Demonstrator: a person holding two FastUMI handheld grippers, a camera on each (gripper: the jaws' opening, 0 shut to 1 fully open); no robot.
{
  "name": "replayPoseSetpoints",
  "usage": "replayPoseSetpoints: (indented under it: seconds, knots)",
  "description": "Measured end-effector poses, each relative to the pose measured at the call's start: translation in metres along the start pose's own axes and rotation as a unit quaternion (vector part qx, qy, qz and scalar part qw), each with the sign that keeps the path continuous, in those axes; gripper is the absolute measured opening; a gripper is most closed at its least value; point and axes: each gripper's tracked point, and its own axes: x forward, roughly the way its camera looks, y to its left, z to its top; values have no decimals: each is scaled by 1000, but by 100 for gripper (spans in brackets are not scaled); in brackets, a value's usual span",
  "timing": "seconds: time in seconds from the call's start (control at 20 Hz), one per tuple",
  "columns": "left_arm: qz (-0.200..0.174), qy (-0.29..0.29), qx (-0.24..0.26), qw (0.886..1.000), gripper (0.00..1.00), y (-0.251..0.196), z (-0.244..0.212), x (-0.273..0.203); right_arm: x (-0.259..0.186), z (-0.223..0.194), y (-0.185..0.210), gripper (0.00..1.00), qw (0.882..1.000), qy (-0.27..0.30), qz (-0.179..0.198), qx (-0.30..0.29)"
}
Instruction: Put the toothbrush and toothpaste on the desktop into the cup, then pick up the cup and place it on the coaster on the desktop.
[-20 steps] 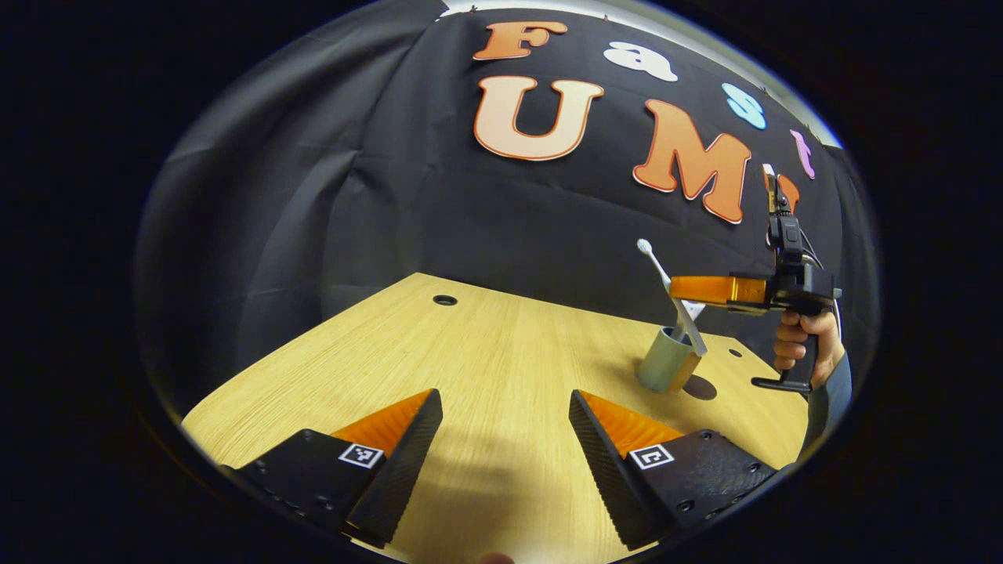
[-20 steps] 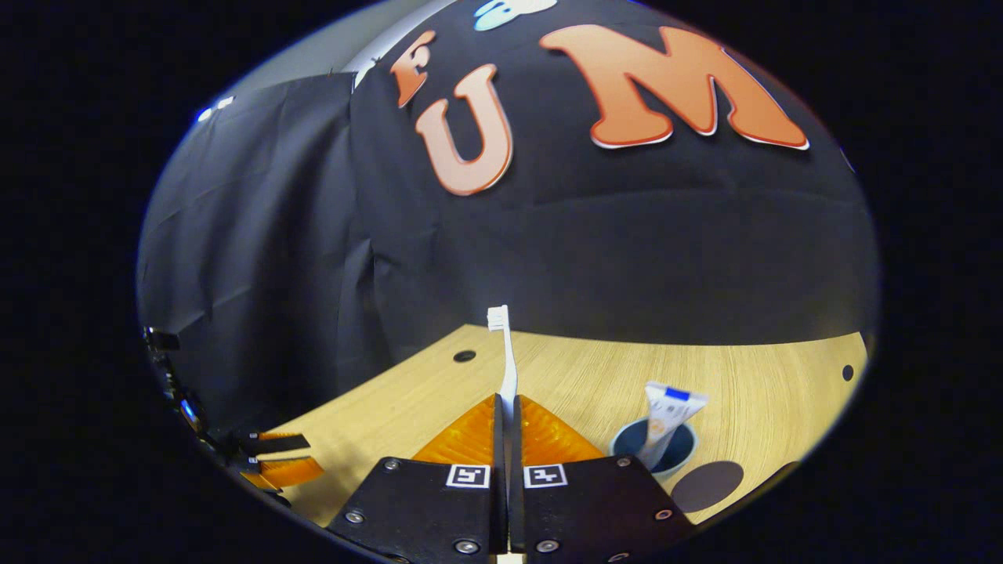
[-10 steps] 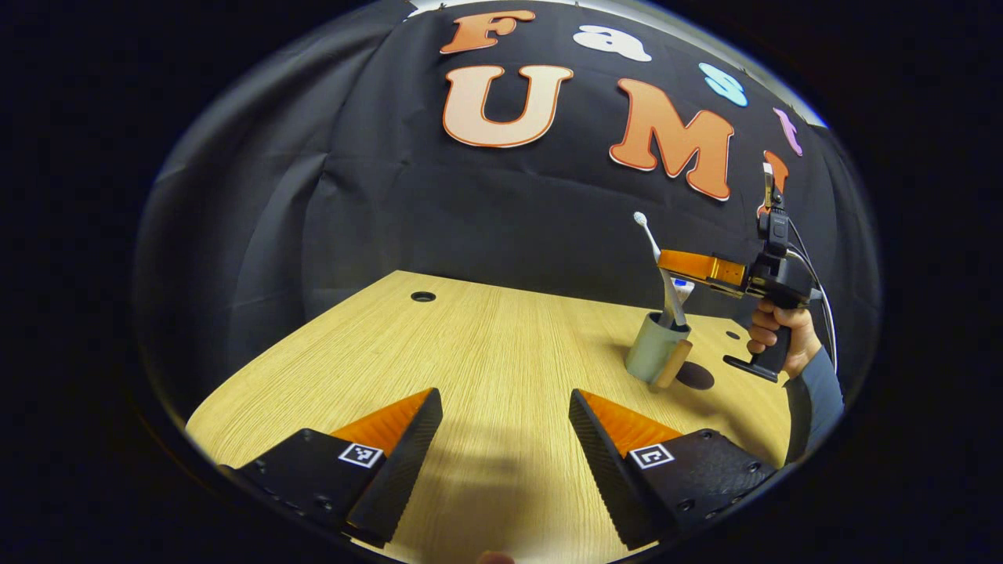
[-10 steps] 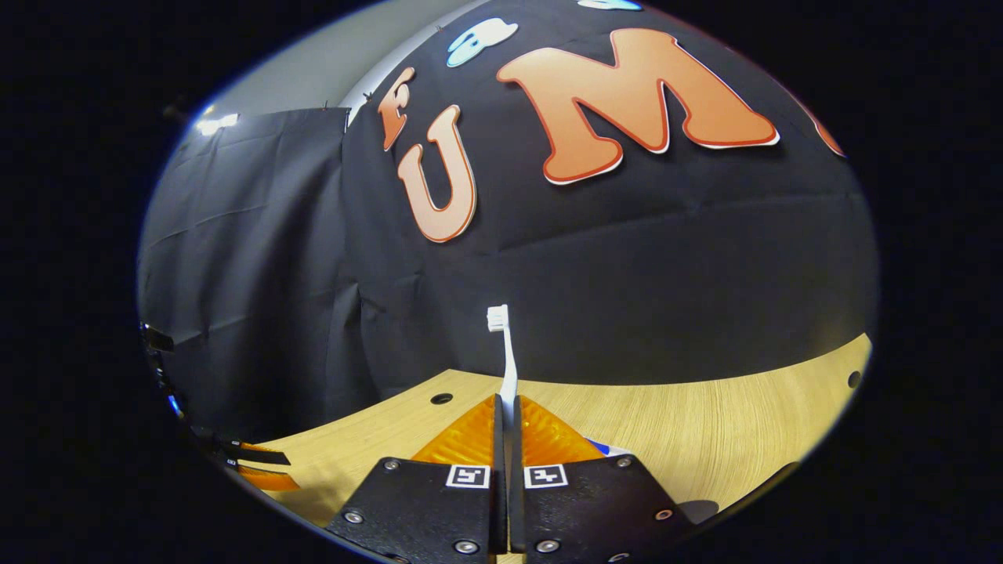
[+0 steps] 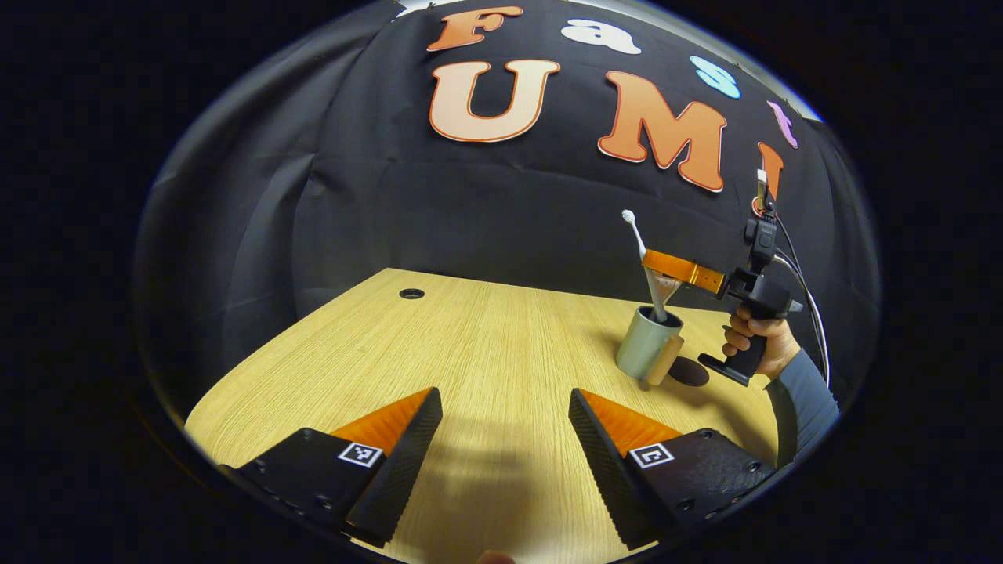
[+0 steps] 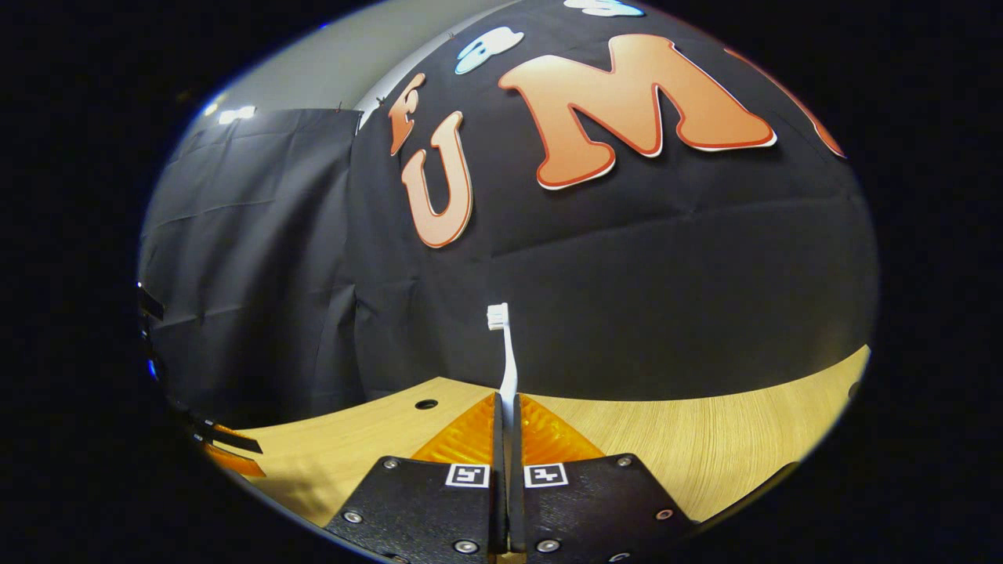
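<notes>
The right claw (image 6: 505, 439) is pressed together on the toothbrush (image 6: 507, 368), pinching its thin handle so the bristle head stands up toward 12 o'clock. In the left gripper view the same claw (image 5: 657, 266) hangs directly over the cup (image 5: 644, 354), and the lower end of the handle looks to have entered the cup's mouth, where the toothpaste (image 5: 667, 287) already leans. The cup stands on the table (image 5: 486, 345) at about 3 o'clock, with the dark round coaster (image 5: 688, 371) just beside it (farther toward 3). The left claw (image 5: 505, 442) is spread wide with nothing between its fingers, low over the near table. The toothbrush is light, stiff and slim, so it will likely drop and tip against the rim once let go. The cup looks rigid and smooth; I would take it by its wall near the rim, or by the wood-coloured handle (image 5: 663, 362), keeping it upright so the tall contents do not tip it.
</notes>
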Motion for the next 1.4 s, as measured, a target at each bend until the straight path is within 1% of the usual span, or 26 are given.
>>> replayPoseSetpoints:
  seconds: [0.05, 0.15, 0.2, 0.3, 0.35, 0.4, 0.5, 0.55, 0.6, 0.7, 0.75, 0.8, 0.85, 0.95, 1.05, 1.2, 1.25, 1.3, 1.4]
  knots:
    - [-2, 1, 0, 1000, 98, -3, 0, 1, -3, 1, -5, 2, 1000, -11, -6, -10]
    - [-8, 3, 1, 1000, 98, -8, -5, 1, -16, 2, -11, 4, 999, -24, -6, -23]
    - [-12, 4, 3, 1000, 98, -12, -7, 2, -20, 1, -11, 6, 1000, -19, -1, -24]
    - [-18, 5, 9, 1000, 98, -22, -8, 2, -35, -8, -12, 6, 999, 6, 6, -32]
    - [-21, 4, 14, 1000, 98, -28, -7, 4, -43, -5, -17, 12, 999, 11, 0, -37]
    - [-26, 1, 18, 999, 98, -36, -7, 5, -52, 1, -20, 14, 999, 8, -1, -37]
    - [-39, -1, 18, 999, 98, -53, 0, 8, -68, 15, -19, 24, 1000, 0, 2, -30]
    - [-48, -3, 16, 999, 98, -63, 3, 10, -77, 21, -21, 36, 999, -1, -2, -33]
    - [-55, -6, 18, 998, 98, -73, 5, 13, -86, 27, -26, 38, 999, -3, -10, -38]
    - [-66, -15, 31, 997, 98, -91, 18, 17, -105, 42, -37, 63, 999, -9, -28, -39]
    - [-73, -20, 37, 996, 98, -101, 25, 21, -115, 48, -42, 74, 999, -9, -36, -38]
    - [-78, -25, 44, 996, 98, -111, 33, 26, -124, 54, -46, 78, 998, -12, -44, -37]
    - [-85, -28, 51, 995, 97, -122, 39, 31, -134, 59, -49, 84, 998, -13, -52, -41]
    - [-99, -25, 67, 993, 97, -144, 49, 42, -153, 66, -61, 90, 995, -15, -78, -60]
    - [-113, -11, 79, 990, 98, -168, 52, 61, -173, 65, -67, 92, 992, -7, -96, -82]
    - [-132, 31, 98, 986, 98, -198, 50, 87, -199, 69, -72, 95, 989, -1, -110, -96]
    - [-144, 45, 97, 984, 97, -207, 49, 94, -207, 69, -75, 96, 989, 0, -119, -93]
    - [-159, 64, 85, 982, 98, -218, 48, 102, -214, 69, -76, 96, 988, 3, -124, -88]
    - [-169, 107, 76, 977, 98, -225, 44, 119, -231, 69, -78, 96, 986, 7, -137, -95]
